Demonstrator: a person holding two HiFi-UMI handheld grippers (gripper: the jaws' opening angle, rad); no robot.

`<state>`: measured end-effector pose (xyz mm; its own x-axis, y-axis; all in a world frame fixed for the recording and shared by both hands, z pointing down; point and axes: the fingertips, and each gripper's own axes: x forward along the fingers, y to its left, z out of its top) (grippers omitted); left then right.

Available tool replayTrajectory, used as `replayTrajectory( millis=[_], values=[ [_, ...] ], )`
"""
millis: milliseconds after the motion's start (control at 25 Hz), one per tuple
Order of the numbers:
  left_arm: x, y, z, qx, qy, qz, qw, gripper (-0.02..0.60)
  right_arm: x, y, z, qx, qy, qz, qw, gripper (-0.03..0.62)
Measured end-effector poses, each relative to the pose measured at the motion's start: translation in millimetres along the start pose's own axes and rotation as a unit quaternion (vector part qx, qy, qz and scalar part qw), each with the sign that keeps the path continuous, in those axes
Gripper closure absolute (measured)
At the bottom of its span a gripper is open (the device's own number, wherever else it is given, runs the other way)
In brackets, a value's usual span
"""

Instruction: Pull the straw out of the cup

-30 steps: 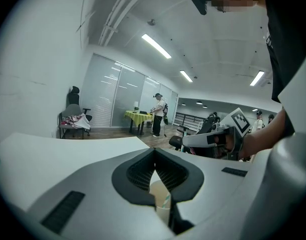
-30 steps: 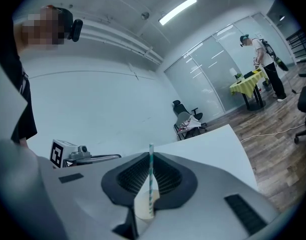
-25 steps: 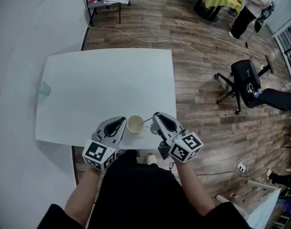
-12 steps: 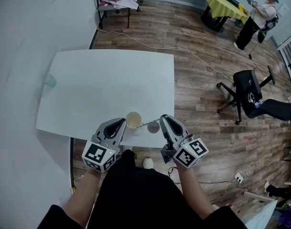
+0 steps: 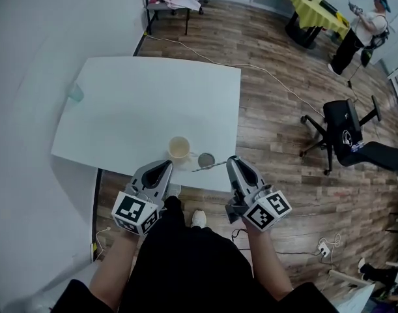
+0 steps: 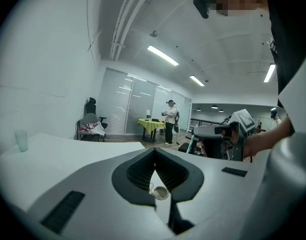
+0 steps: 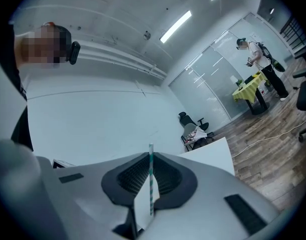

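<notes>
Pinching the straw with our right gripper, we hold it out of the cup, just beside it. Our left gripper has its fingers together, holding nothing

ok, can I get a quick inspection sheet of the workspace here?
Surface: white rectangular table.
Job's things: cream paper cup upright near the front edge; green-and-white striped straw out of it, to its right.
Clutter: small grey round object beside the cup, kind unclear; pale green translucent cup at the far-left edge.
Grippers: right hand-held gripper shut on the straw; left hand-held gripper shut, empty.
Cables: white cable across the wooden floor; power strip lower right.
Surroundings: black office chair, yellow-clothed table, standing person.
</notes>
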<state>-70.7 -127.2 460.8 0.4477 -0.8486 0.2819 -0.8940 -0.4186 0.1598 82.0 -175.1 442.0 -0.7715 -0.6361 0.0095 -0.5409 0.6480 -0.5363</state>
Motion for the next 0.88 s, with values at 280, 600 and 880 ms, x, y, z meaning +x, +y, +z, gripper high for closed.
replayTrajectory(
  millis=[280,600,880],
  values=[
    [-21,-30,-12,0.000,-0.003,0.021,0.9998,0.568,-39,-1,-8,0.005,0.000,0.009,1.000,0.556],
    [-40,-49,-18,0.002,0.006,0.036,0.9993,0.568,-64,-1,-5,0.016,-0.002,0.015,1.000,0.556],
    [-44,-43,-8,0.007,-0.002,0.041,0.9991,0.568,-63,6,1,0.021,-0.011,0.022,0.999,0.556]
  ],
)
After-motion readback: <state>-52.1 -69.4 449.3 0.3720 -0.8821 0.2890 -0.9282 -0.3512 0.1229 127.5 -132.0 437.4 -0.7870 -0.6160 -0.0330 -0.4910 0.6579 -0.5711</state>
